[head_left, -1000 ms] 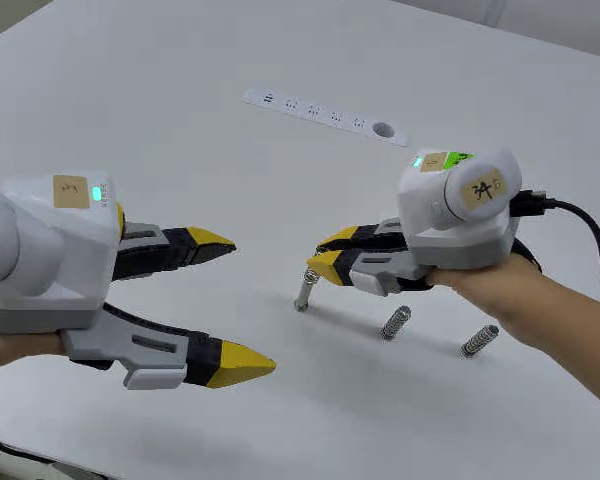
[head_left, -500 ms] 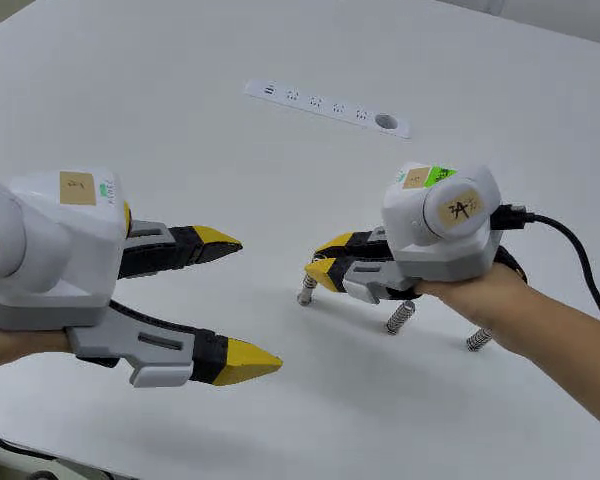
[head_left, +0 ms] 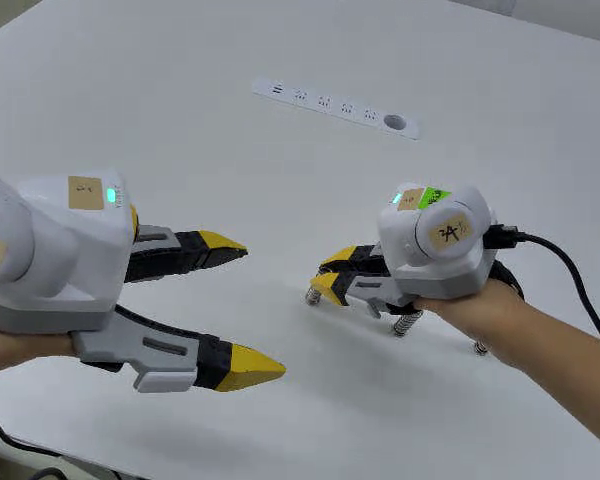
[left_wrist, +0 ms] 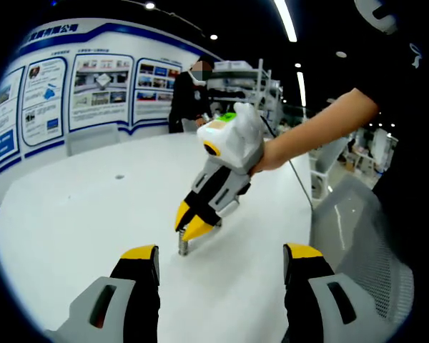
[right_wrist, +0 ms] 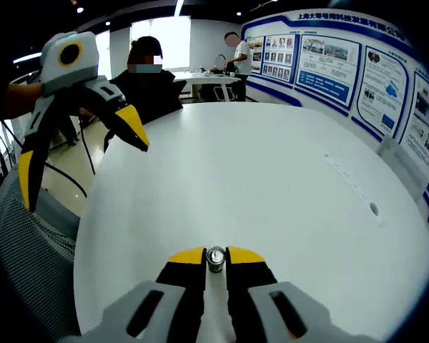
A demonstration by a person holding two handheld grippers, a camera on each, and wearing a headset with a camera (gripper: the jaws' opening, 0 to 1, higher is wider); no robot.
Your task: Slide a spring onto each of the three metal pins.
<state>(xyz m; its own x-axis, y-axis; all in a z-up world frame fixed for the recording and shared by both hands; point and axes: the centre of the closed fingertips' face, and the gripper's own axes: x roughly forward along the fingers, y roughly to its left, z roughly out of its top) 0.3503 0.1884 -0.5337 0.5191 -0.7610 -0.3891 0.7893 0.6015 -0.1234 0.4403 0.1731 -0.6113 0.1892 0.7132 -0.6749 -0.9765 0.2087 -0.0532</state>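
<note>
Lower than a second ago, the right tool (head_left: pixel 328 275) (black jaws, yellow tips) is clamped on a short silvery metal pin (head_left: pixel 313 295), whose foot rests on the smooth white worktop (head_left: pixel 180 120). The pin's round end (right_wrist: pixel 215 258) sits between the closed tips. One coiled wire spring (head_left: pixel 407 322) lies just behind, with a second spring (head_left: pixel 479 348) beyond. The left tool (head_left: pixel 252 305) gapes wide, holding nothing.

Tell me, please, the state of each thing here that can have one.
left tongs: open, empty, off the table.
right tongs: shut on the pin.
pin: gripped at its upper end.
spring: lying loose on the table.
second spring: loose, partly hidden by the hand.
power strip: nothing plugged in.
</note>
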